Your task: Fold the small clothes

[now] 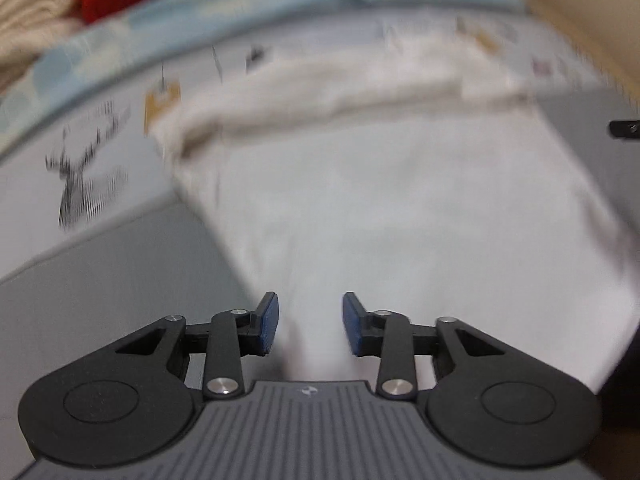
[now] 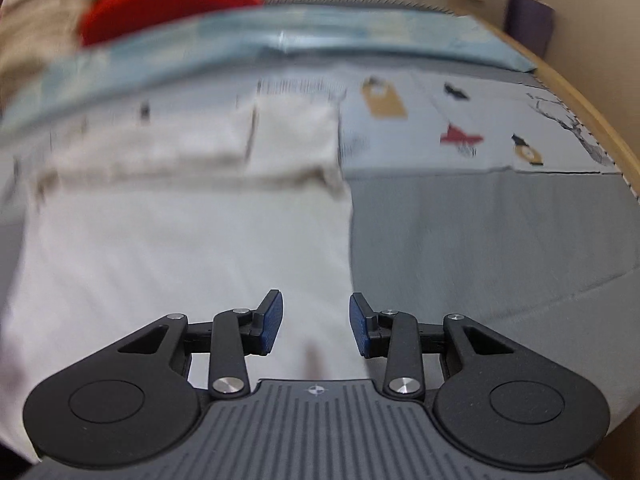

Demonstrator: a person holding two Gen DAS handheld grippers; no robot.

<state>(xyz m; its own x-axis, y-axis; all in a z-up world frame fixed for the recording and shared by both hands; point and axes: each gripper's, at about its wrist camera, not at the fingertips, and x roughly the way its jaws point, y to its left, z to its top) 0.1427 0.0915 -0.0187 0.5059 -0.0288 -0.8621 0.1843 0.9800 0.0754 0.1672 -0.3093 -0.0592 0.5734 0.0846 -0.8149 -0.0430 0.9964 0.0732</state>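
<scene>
A white garment [image 1: 400, 208] lies flat on the grey bed surface, with a cream folded band [image 1: 320, 100] across its far end. It also shows in the right wrist view [image 2: 180, 248], with the cream part [image 2: 292, 140] at its far right. My left gripper [image 1: 310, 322] is open and empty, over the garment's near left edge. My right gripper [image 2: 316, 326] is open and empty, over the garment's near right edge. Both views are blurred by motion.
A printed sheet with a deer [image 1: 80, 184] and small pictures [image 2: 460, 136] covers the far bed. A light blue blanket [image 2: 280, 48], a red cloth [image 2: 168, 0] and beige towels [image 1: 28, 8] lie behind. A wooden bed edge [image 2: 592, 120] runs on the right.
</scene>
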